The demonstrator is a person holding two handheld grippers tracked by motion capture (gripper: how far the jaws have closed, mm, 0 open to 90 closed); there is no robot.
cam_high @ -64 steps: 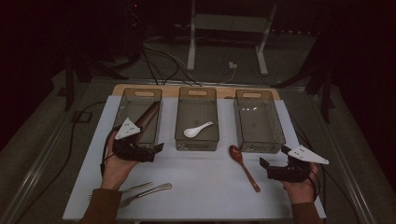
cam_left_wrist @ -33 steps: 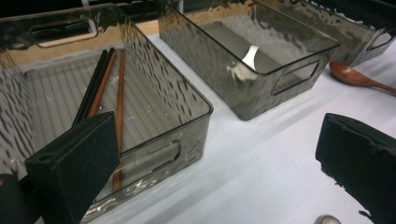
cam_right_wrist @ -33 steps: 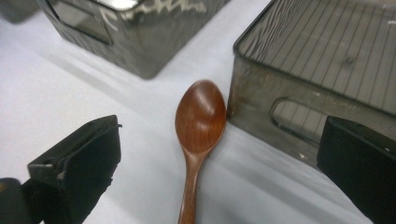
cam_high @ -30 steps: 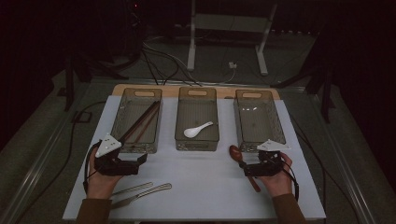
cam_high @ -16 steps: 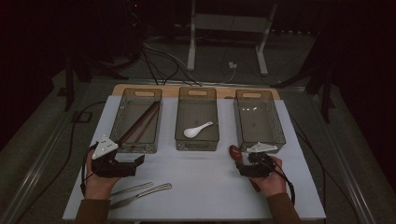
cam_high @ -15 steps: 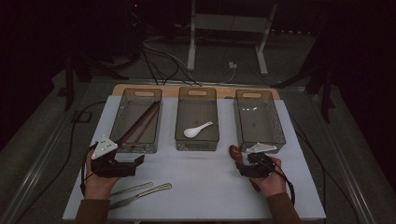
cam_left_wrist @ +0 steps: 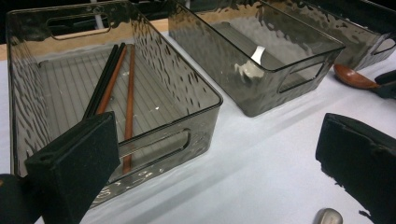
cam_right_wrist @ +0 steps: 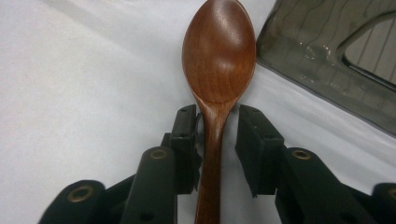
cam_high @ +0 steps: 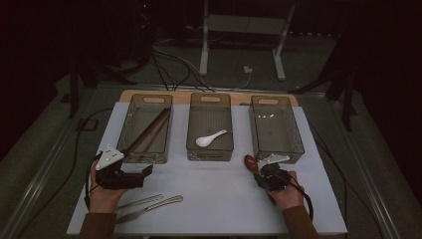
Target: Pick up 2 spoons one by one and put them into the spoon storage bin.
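A brown wooden spoon lies on the white table cover in front of the right bin, bowl pointing away. My right gripper is low over it, its jaws on either side of the spoon's neck. The left pad touches the handle and a narrow gap remains at the right pad. My left gripper hovers open and empty just in front of the left bin, which holds dark and brown chopsticks.
The middle bin holds a white spoon. The right bin has nothing in it. Metal cutlery lies near the front edge beside the person's left hand. A wooden board sits under the bins.
The left gripper has drawn back out of the left bin, leaving a chopstick there. The right gripper moved left and forward to the wooden spoon and its jaws came around the handle.
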